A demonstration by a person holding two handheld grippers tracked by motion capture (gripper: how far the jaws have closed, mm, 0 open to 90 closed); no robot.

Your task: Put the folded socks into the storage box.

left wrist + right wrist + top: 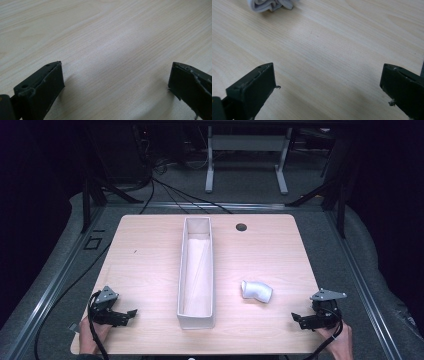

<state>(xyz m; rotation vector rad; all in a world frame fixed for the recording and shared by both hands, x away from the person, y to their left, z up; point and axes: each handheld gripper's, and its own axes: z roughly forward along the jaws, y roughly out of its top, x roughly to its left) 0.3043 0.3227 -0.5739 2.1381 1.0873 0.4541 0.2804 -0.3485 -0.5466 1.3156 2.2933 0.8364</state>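
Note:
A long, narrow white fabric bin (pixel 196 270) stands lengthwise down the middle of the wooden table (pixel 145 260). To its right lies a rolled white cloth (pixel 256 291), also at the top left of the right gripper view (pixel 270 5). My left gripper (pixel 129 315) rests near the front left edge, pointing right, jaws wide apart with bare wood between them (pixel 116 80). My right gripper (pixel 298 318) sits near the front right corner, pointing left toward the cloth, jaws wide apart and empty (pixel 328 80).
A round cable hole (pixel 241 227) sits near the table's far edge. Cables (pixel 165 190) and a metal stand (pixel 245 160) lie on the floor beyond the table. Bare wood lies on both sides of the bin.

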